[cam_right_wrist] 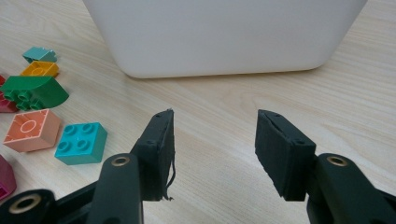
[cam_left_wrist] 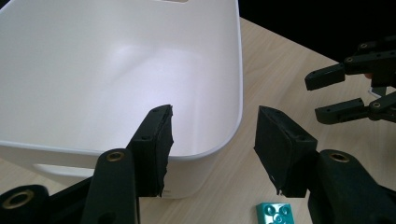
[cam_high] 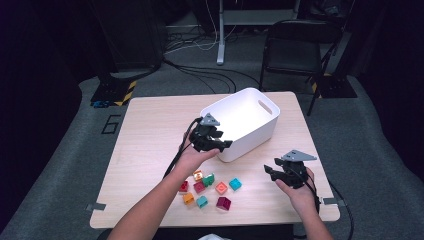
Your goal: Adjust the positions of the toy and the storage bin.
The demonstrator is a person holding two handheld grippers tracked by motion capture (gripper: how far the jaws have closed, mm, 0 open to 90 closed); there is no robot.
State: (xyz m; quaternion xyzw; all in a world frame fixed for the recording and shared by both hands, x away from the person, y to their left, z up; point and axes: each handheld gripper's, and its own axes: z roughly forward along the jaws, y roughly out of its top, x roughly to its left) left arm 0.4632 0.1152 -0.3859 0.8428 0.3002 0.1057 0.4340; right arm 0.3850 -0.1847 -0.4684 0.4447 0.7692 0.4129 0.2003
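My left gripper (cam_high: pixel 223 144) hangs open and empty over the near corner of a white plastic bin (cam_high: pixel 250 137). In the left gripper view, the open gripper (cam_left_wrist: pixel 212 121) looks down past the bin's rim (cam_left_wrist: pixel 237 70) into its bare inside. My right gripper (cam_high: pixel 270 172) stands open and empty low over the table, right of the bin's near corner. Its jaws (cam_right_wrist: pixel 215 126) face the bin's outer wall (cam_right_wrist: pixel 224 37). Several toy blocks lie near the front edge, among them a teal block (cam_high: pixel 235 184) (cam_right_wrist: pixel 80 143), a salmon block (cam_high: pixel 221 188) (cam_right_wrist: pixel 31 130) and a green block (cam_high: pixel 208 179) (cam_right_wrist: pixel 32 91).
The wooden table (cam_high: pixel 150 130) has bare surface left of the bin. A maroon block (cam_high: pixel 223 203) and an orange block (cam_high: pixel 188 198) lie closest to the front edge. A black folding chair (cam_high: pixel 292 47) stands behind the table. The right gripper (cam_left_wrist: pixel 315 98) appears beyond the bin's corner.
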